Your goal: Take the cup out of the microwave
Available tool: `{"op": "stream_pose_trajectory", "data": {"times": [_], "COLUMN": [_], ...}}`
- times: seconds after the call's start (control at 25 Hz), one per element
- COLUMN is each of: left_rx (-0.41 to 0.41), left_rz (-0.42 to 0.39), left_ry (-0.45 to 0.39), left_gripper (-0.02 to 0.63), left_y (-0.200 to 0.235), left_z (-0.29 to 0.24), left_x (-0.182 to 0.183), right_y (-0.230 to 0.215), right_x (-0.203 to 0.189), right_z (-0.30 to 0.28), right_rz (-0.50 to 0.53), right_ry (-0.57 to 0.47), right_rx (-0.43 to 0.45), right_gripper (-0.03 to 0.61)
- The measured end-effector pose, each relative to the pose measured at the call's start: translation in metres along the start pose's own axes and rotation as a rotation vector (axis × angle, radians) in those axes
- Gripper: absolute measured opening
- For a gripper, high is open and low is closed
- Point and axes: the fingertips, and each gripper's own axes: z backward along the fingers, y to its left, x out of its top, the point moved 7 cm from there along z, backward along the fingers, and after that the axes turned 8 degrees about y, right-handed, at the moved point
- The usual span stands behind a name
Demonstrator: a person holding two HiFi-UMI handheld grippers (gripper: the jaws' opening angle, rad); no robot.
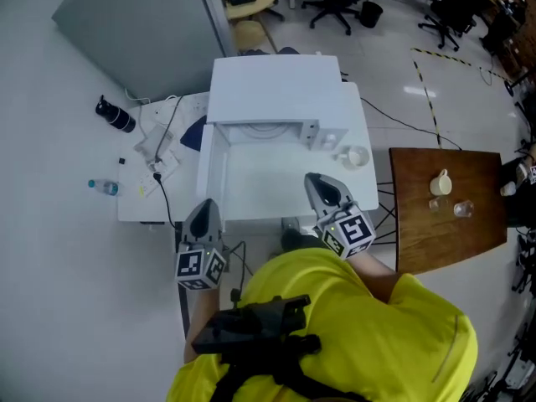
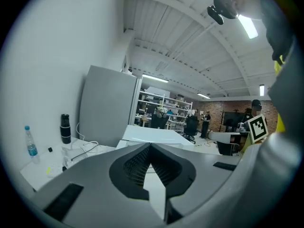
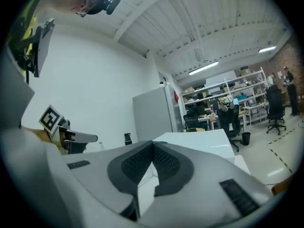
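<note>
Now the pale cup (image 1: 356, 156) stands on the white table (image 1: 367, 182), just right of the open microwave (image 1: 272, 90), whose cavity shows its round turntable (image 1: 264, 130). My left gripper (image 1: 206, 205) and right gripper (image 1: 316, 181) are both clenched on nothing.

Pale glossy floor (image 1: 50, 308), grey cabinet (image 1: 142, 23), brown side table (image 1: 419, 233) — black office chairs (image 1: 335, 2) beyond, strip lights (image 3: 204, 68) overhead
</note>
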Motion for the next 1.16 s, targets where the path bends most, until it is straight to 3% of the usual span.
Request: {"op": "stream_pose_trajectory", "data": {"times": [0.36, 1.16], "left_rx": [0.067, -0.004], "left_rz": [0.059, 0.024], "left_ry": [0.007, 0.046], "left_gripper": [0.005, 0.005], "left_y": [0.021, -0.001], "left_z": [0.056, 0.078], "left_x": [-0.028, -0.053], "right_y": [0.051, 0.065], "right_x": [-0.012, -0.035], "right_z": [0.012, 0.063], "right_rz": [0.016, -0.011], "right_ry": [0.033, 0.024], "right_rx": [0.068, -0.067], "right_gripper": [0.002, 0.002]}}
